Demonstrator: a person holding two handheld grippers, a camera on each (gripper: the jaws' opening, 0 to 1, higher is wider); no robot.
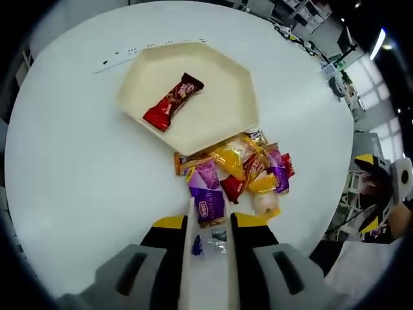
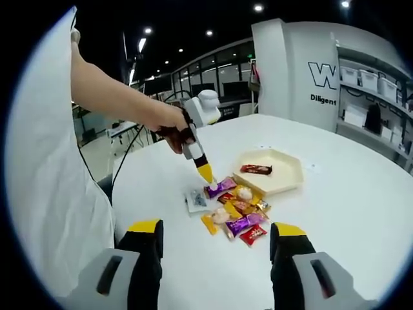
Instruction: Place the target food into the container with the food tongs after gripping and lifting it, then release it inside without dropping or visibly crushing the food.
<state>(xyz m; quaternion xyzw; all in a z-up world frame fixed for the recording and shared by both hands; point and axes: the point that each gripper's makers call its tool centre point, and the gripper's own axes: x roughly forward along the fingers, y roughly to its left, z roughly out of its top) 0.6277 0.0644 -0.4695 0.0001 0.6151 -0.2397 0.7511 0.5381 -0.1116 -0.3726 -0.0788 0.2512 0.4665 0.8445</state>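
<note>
A cream hexagonal container (image 1: 219, 123) sits on the round white table and holds a red snack bar (image 1: 173, 101). Just in front of it lies a pile of wrapped snacks (image 1: 242, 171), with a purple packet (image 1: 208, 200) nearest to me. My left gripper (image 1: 210, 221) is shut on white food tongs (image 1: 191, 226), whose tips reach the near end of the purple packet. In the right gripper view, the left gripper (image 2: 205, 173) points down at the pile (image 2: 235, 213) beside the container (image 2: 284, 181). My right gripper (image 2: 217, 227) hangs open and empty, short of the pile.
A small clear packet with blue print (image 1: 219, 236) lies on the table between the left jaws. A person's arm (image 2: 116, 97) and white clothing (image 2: 51, 194) stand at the table's left side. The right gripper (image 1: 366, 192) shows past the table's right edge. Bare tabletop (image 2: 348, 213) surrounds the pile.
</note>
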